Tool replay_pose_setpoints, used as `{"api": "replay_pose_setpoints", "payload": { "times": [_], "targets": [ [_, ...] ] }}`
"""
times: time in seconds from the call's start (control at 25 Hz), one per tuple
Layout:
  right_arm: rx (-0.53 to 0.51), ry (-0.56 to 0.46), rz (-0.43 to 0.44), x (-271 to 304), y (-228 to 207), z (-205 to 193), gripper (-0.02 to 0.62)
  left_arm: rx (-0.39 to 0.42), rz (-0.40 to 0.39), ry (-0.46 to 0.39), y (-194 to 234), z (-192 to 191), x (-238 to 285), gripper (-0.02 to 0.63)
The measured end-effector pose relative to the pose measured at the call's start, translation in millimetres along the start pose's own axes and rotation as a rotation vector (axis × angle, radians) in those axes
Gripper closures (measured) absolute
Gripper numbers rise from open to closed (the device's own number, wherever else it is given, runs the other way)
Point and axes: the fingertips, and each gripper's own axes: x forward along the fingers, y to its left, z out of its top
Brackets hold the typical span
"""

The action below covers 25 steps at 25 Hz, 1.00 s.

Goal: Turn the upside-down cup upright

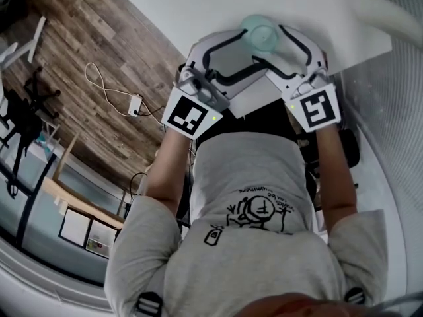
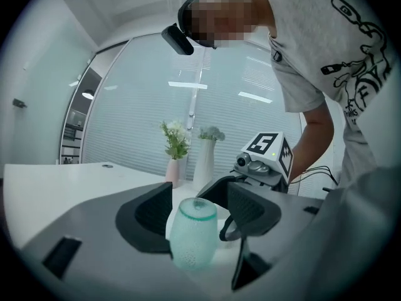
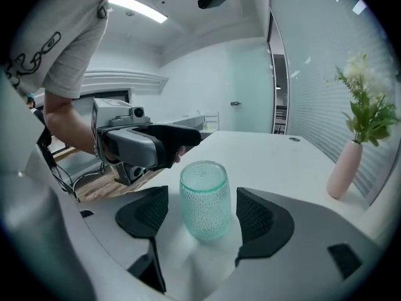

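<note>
right gripper [image 3: 203, 213]: released, jaws wide. cup [image 3: 203, 199] is straddled, and a clear gap is seen on each side.
left gripper [image 2: 200, 209]: also released. The same cup is bracketed from the opposite side. A gap is seen at its right pad. Contact at the left pad [image 2: 147, 212] cannot be told, as the cup wall overlaps it in that view.
The cup is stood on the white worktop [image 3: 282, 155], rim on top, mouth up. The turn is judged done and nothing is gripped.

Risks:
- Four pads are crowded round one small cup. If either gripper is drawn off skewed or sideways, the wall can be clipped and the cup dragged or tipped.
- The cup's base is rounded and narrower than its belly, so a light knock is judged enough to rock it over.
- The worktop's near edge is not far off. A toppled cup could be rolled off it.
- The gripper tips are interleaved, so they can be knocked together, and the shock would be passed to the cup.

Count:
- grippers: 2
- cup: 1
- vases: 2, far side of the worktop: pink vase [image 2: 172, 168] with flowers and white vase [image 2: 205, 162]. Only the pink one is seen from the right gripper view.
- worktop: 1
</note>
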Motion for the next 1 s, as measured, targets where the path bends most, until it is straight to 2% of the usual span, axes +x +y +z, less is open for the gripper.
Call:
{"api": "replay_pose_setpoints", "payload": {
  "times": [0.12,0.28,0.36,0.56,0.84,1.0],
  "targets": [
    [0.016,-0.023,-0.021,-11.9,-0.9,13.5,0.246,-0.034,0.029,-0.014,0.1,14.8,-7.1,0.331],
    [0.078,-0.103,-0.058,-29.4,-5.9,40.4,0.253,-0.043,0.052,-0.010,2.0,31.4,-15.0,0.333],
    [0.100,-0.131,-0.075,-35.1,-11.9,51.1,0.299,-0.055,0.060,-0.014,5.1,36.9,-16.2,0.344],
    [0.135,-0.180,-0.103,-56.2,-16.2,78.4,0.383,-0.087,0.097,-0.050,2.3,63.6,-21.1,0.422],
    [0.197,-0.263,-0.111,-85.4,-6.9,121.8,0.459,-0.136,0.127,-0.092,-9.6,101.7,-28.7,0.524],
    [0.235,-0.285,-0.113,-97.6,-2.5,142.6,0.493,-0.190,0.185,-0.122,-4.0,124.9,-36.1,0.598]
  ]
}}
